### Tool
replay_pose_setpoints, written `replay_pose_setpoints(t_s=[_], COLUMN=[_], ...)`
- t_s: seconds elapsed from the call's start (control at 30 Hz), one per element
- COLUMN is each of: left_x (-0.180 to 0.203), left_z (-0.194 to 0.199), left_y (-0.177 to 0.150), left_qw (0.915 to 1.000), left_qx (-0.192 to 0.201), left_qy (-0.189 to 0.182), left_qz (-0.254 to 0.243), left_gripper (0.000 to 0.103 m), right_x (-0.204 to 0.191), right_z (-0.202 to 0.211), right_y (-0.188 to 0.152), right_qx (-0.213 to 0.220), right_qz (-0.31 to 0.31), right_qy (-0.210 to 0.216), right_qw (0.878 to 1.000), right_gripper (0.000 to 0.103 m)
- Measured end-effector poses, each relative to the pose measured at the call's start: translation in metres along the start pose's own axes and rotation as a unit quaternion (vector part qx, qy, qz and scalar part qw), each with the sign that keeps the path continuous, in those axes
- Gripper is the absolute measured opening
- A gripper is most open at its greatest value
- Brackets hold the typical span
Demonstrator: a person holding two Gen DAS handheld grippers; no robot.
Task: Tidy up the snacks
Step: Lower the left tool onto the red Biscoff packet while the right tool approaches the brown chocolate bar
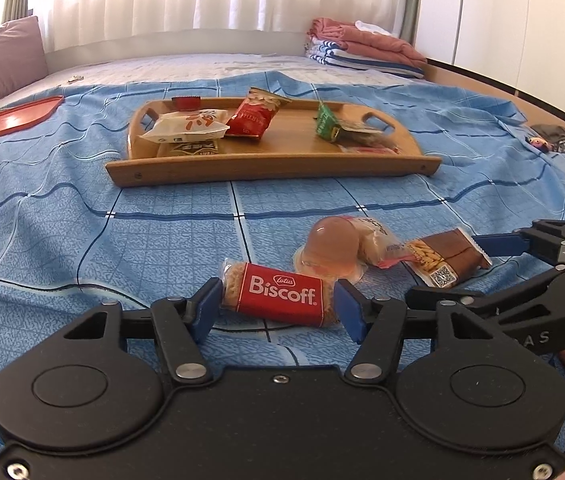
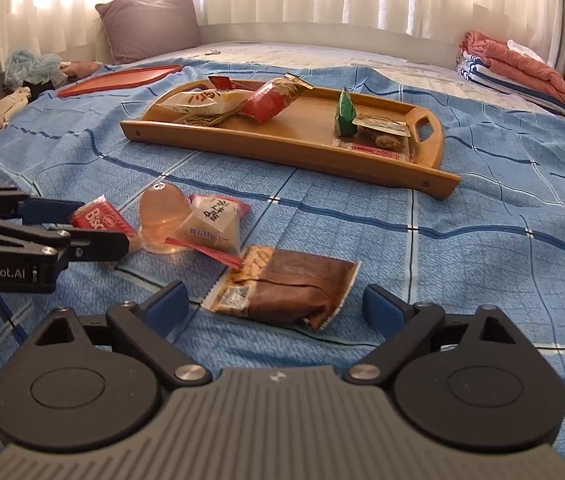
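Red Biscoff packet (image 1: 280, 294) lies flat on blue bed cover (image 1: 82, 220), directly between fingers of left gripper (image 1: 276, 310); blue pads sit at packet's two ends, whether squeezing cannot tell. Brown snack packet (image 2: 286, 286) lies between widely spread fingers of right gripper (image 2: 276, 306), untouched. Both grippers held low, pointing toward wooden tray (image 1: 274, 166) farther up bed, snacks inside.

left tool (image 1: 276, 306): black links, blue pads | right tool (image 2: 276, 306): grey ribbed body, silver screws
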State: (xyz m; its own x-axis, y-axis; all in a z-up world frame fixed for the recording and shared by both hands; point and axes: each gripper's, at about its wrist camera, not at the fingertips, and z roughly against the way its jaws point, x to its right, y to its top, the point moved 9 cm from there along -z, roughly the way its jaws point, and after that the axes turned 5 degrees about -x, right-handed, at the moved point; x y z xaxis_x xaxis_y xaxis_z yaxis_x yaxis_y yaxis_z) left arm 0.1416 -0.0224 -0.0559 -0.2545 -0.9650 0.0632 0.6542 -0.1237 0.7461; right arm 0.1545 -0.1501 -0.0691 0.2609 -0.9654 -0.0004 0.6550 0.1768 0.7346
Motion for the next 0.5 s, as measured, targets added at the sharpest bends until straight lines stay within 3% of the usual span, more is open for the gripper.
replay_pose_setpoints(t_s=[0.13,0.2,0.33,0.43,0.5], left_x=[0.0,0.001,0.007,0.013,0.014], left_z=[-0.001,-0.002,-0.008,-0.01,-0.009], left_y=[0.0,-0.001,-0.003,-0.003,-0.002], left_qw=[0.9999,0.9999,0.9993,0.9981,0.9983], left_qx=[0.003,0.004,-0.005,-0.006,-0.005], left_qy=[0.006,0.007,0.015,0.025,0.019], left_qz=[-0.007,-0.011,-0.035,-0.055,-0.055], left_gripper=[0.065,0.067,0.076,0.076,0.069], right_x=[-0.003,-0.003,-0.001,0.0,0.003], right_z=[-0.001,0.001,0.006,0.009,0.012], right_y=[0.002,0.002,0.003,0.004,0.006], right_qx=[0.008,0.014,0.024,0.029,0.032], right_qz=[-0.009,-0.007,-0.019,-0.028,-0.039], right_qy=[-0.003,-0.011,-0.011,-0.011,-0.009], right_qw=[1.0,1.0,0.999,0.999,0.999], right_gripper=[0.085,0.075,0.07,0.067,0.063])
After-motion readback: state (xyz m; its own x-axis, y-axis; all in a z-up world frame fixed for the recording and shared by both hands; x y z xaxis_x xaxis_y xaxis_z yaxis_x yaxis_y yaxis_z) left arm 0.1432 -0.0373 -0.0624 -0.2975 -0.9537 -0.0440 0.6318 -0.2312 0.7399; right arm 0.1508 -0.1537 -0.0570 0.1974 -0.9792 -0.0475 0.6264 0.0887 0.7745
